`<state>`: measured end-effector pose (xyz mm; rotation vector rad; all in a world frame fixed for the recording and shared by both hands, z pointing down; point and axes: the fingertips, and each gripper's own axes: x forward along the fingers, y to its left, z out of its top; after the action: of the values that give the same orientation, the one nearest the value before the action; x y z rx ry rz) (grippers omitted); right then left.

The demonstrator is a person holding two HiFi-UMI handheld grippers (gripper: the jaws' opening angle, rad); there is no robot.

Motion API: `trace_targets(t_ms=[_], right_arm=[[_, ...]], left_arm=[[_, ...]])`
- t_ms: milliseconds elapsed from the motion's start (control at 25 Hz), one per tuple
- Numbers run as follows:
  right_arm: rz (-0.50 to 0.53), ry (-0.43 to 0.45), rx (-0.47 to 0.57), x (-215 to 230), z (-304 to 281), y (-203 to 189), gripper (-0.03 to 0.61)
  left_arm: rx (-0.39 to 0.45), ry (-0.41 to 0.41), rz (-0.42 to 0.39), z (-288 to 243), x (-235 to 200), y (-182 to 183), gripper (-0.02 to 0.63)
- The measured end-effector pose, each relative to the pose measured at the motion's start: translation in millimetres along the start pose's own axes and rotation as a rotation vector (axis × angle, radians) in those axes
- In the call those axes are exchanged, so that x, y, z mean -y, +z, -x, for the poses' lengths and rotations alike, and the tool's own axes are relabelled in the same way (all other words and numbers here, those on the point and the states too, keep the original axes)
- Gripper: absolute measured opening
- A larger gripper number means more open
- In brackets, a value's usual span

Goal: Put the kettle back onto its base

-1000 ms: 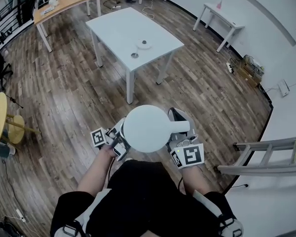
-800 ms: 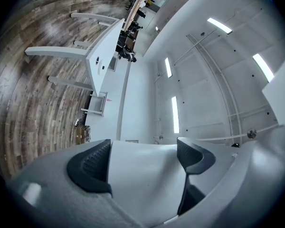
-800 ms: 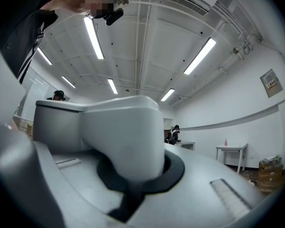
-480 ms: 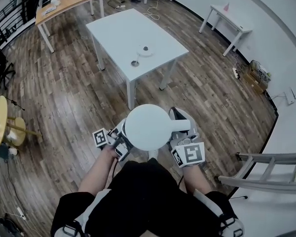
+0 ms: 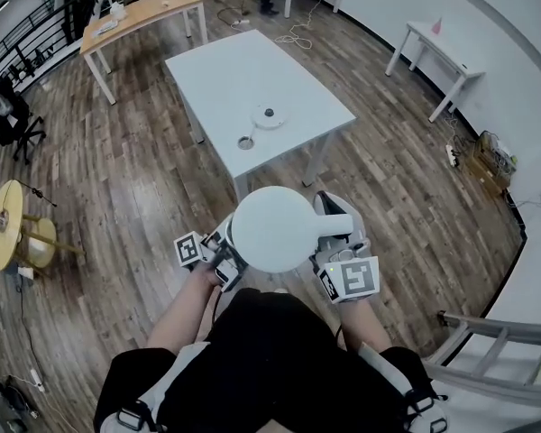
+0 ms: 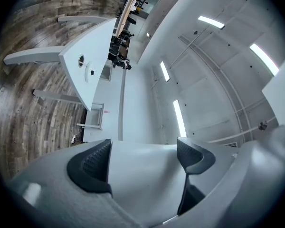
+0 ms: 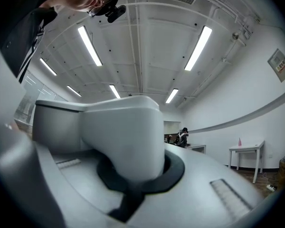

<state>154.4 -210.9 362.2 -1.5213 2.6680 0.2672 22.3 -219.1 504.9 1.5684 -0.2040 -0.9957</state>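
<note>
I carry a round white kettle [image 5: 273,229] in front of my body, over the wood floor and short of the white table [image 5: 216,70]. My right gripper [image 5: 336,249] is shut on the kettle's handle [image 7: 126,137], which fills the right gripper view. Pressed against the kettle's left side is my left gripper [image 5: 222,258]. Its dark pads [image 6: 91,165] hold the white kettle body [image 6: 142,170] between them. The round kettle base [image 5: 269,115] lies on the table ahead and shows small in the left gripper view too, as the base [image 6: 91,72].
A small round hole [image 5: 245,142] sits in the tabletop near the base. A wooden desk [image 5: 144,12] stands far left, a small white table [image 5: 437,43] far right. A yellow round stand [image 5: 4,228] is at the left, a ladder [image 5: 496,373] at the lower right.
The white table and its base have come closer and sit lower in the head view. Both grippers keep the same hold on the kettle.
</note>
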Motion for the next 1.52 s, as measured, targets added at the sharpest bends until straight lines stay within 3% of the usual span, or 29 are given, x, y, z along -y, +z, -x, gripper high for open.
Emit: trace_targets(t_ms=[600,1200,1520], right_arm=[[-0.058,0.01,-0.002,71,-15,-32,0.005],[0.009,-0.028,-0.031,126,-103,-53,0.005],[-0.008,-0.038,-0.042,141,-161,-67,0.005]], left_arm=[[0.024,0.034,0.0,-49,-44,3,0.437],[-0.016,0.005,0.036,-127,-90,79,0.437],[-0.013,0.026,0.041,-150,-101,132,0.439]])
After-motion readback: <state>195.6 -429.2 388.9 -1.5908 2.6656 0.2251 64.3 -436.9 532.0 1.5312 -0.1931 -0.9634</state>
